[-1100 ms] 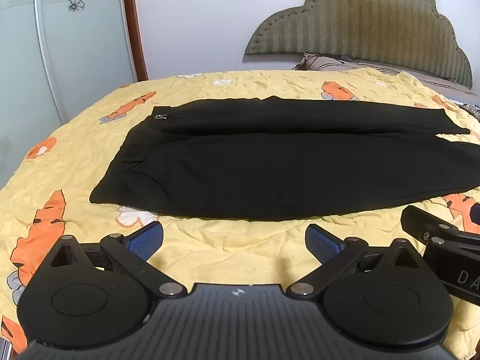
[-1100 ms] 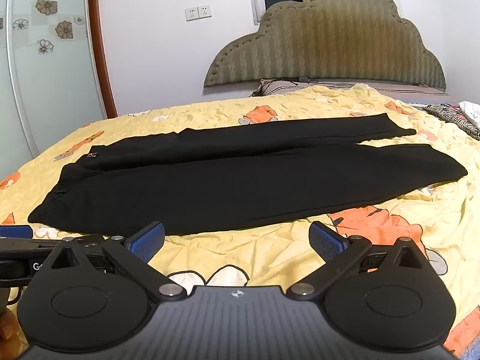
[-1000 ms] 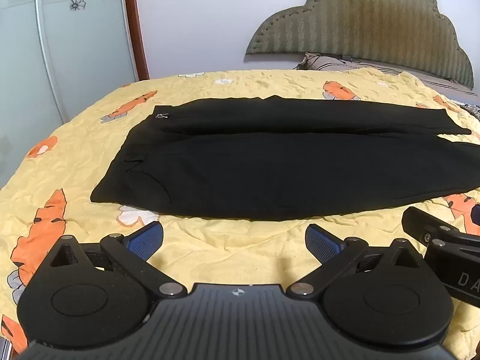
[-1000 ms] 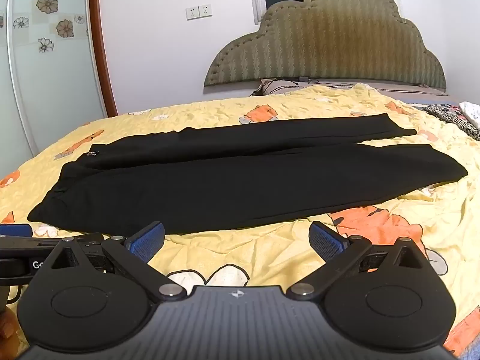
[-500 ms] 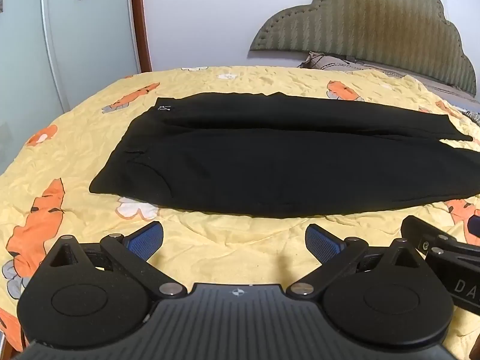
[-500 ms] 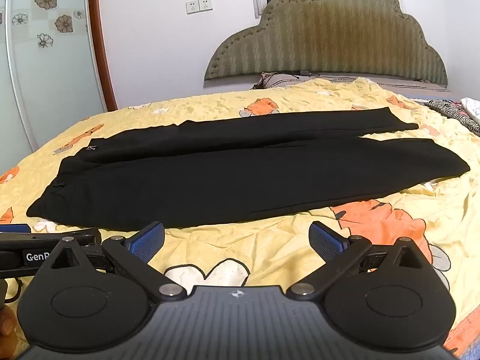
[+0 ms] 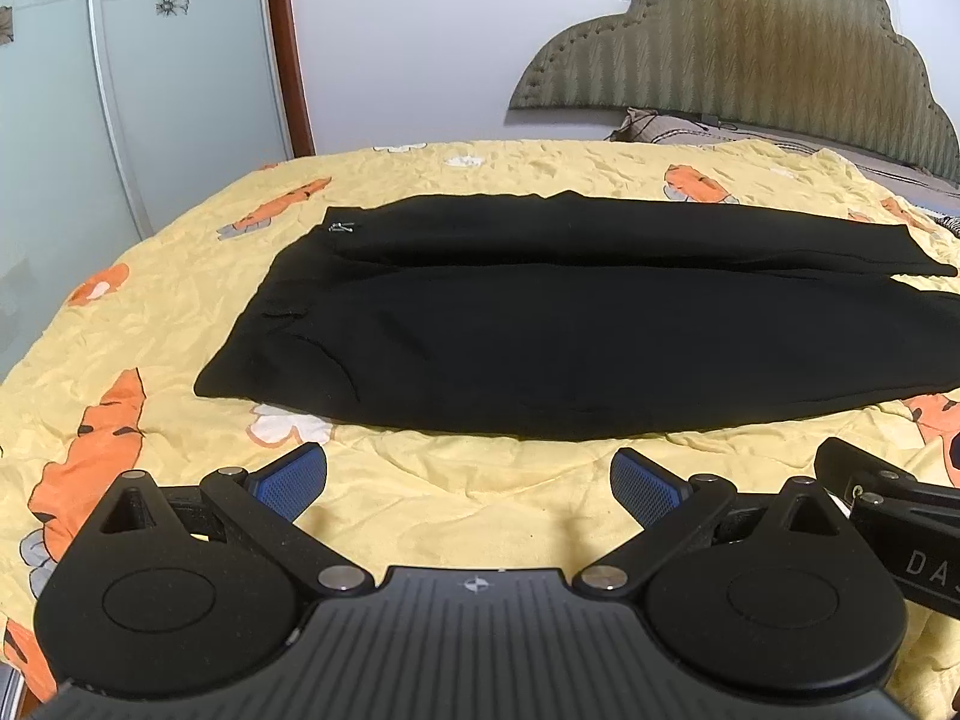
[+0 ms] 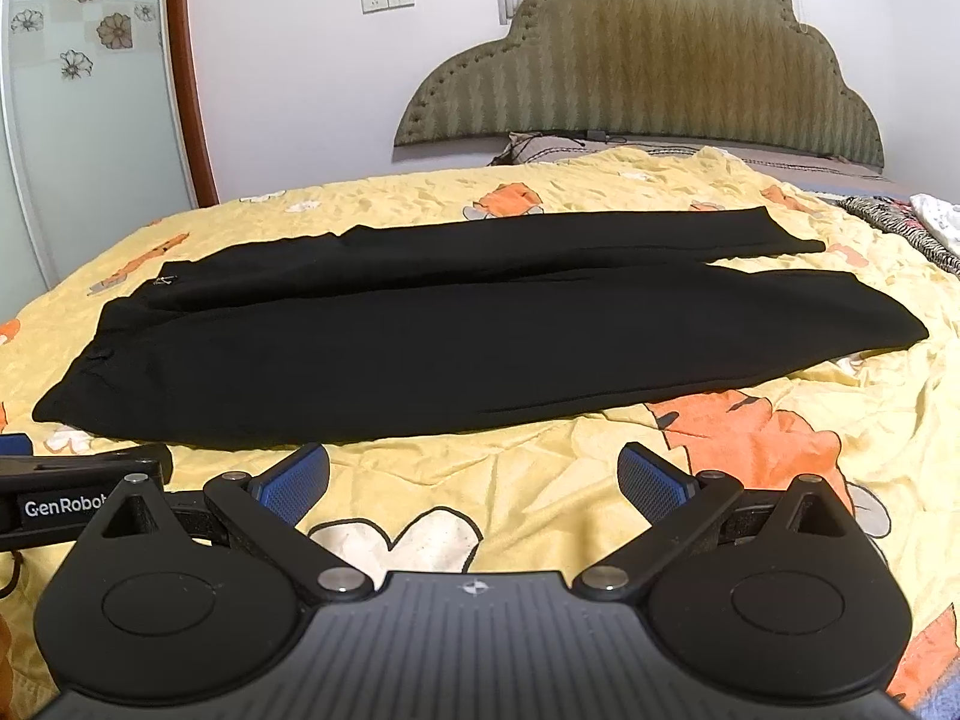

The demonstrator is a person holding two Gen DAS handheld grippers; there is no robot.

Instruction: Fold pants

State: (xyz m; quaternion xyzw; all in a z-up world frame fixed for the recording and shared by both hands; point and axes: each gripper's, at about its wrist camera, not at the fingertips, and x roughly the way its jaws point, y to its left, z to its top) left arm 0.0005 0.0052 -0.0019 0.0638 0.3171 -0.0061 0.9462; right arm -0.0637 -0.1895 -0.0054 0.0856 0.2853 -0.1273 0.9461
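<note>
Black pants lie flat across the yellow bedspread, waistband to the left and both legs running right, the far leg partly under the near one. My left gripper hovers open just short of the pants' near edge, towards the waist end. My right gripper is open too, in front of the near leg's middle. Each view catches the other gripper's body at its side edge. Nothing is between either pair of blue pads.
The yellow bedspread with orange and white cartoon prints is wrinkled around the pants. An upholstered headboard and pillows stand at the far right. A glass wardrobe door is on the left. Patterned cloths lie at the right edge.
Both grippers have risen a little and tilted downward, so the pants sit lower in view. The pants have not moved. Both grippers stay open.
</note>
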